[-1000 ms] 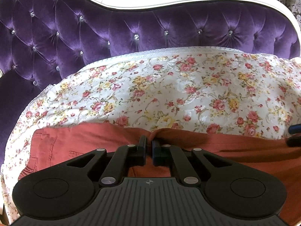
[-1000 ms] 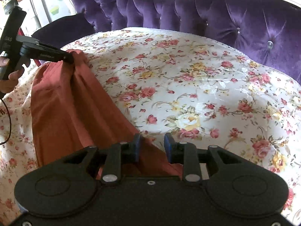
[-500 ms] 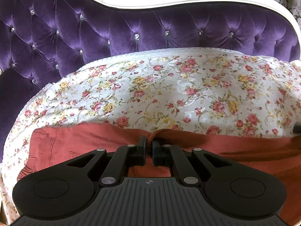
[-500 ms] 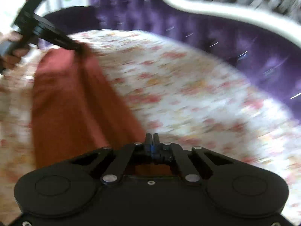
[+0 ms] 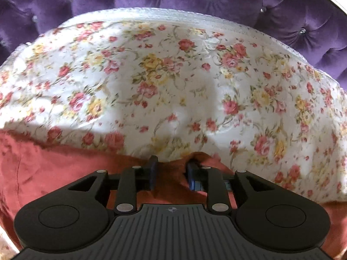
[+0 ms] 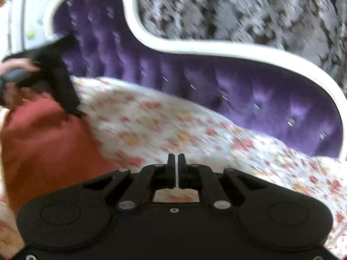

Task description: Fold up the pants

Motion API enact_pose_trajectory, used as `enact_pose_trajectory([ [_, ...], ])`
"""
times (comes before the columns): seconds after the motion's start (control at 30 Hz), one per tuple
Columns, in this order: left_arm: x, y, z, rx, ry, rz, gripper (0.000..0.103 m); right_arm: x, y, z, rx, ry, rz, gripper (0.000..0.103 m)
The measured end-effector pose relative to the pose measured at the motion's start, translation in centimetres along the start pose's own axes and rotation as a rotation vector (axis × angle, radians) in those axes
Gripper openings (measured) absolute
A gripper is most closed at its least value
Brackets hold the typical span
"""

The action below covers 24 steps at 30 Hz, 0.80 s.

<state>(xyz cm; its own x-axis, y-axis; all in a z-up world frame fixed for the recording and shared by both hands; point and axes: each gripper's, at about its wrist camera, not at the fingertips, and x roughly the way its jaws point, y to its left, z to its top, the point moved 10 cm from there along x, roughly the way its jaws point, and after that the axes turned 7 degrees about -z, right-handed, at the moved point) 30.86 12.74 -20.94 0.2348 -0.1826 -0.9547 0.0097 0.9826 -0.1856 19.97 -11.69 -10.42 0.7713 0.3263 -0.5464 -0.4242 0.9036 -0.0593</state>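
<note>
Left hand-held gripper (image 5: 171, 171) now spread over pants (image 5: 54, 169), right hand-held gripper (image 6: 176, 169) closed, empty

Left gripper (image 5: 171, 171) opened; right gripper (image 6: 176, 169) closed, lifted.

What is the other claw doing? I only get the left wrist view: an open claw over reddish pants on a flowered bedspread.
Observer: The right claw is shut, and no cloth shows between its fingers.
Visitor: Where is it pointing?
Observer: Across the flowered bedspread toward the purple headboard. The pants lie off to its left.
Visitor: Can you see my claw from there?
Observer: Yes, though blurred. The left claw points down at the pants' far edge, and a hand grips its handle.
</note>
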Motion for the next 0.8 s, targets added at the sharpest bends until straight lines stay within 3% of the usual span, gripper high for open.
enact_pose_trajectory([
  [0.1,0.7,0.2,0.2,-0.026,0.036,0.006,0.028,-0.5,4.5,0.5,-0.036,-0.006,0.103,0.012],
  [0.27,0.9,-0.5,0.1,0.046,0.062,0.038,0.029,2.5,11.3,0.2,-0.108,0.046,0.23,0.012],
  [0.47,1.3,-0.6,1.0,0.087,0.138,0.032,0.029,8.9,14.8,1.4,-0.081,0.104,0.246,0.013],
  [0.53,1.6,-0.4,1.7,0.072,0.161,0.003,0.029,10.6,16.5,-0.5,-0.097,0.236,0.293,0.015],
  [0.67,2.0,0.4,2.9,0.011,0.196,-0.091,0.029,8.2,18.9,-2.8,-0.28,0.135,0.232,0.012],
  [0.8,2.4,2.0,3.4,-0.145,0.265,-0.198,0.03,7.3,19.9,-3.8,-0.388,0.096,0.2,0.011],
])
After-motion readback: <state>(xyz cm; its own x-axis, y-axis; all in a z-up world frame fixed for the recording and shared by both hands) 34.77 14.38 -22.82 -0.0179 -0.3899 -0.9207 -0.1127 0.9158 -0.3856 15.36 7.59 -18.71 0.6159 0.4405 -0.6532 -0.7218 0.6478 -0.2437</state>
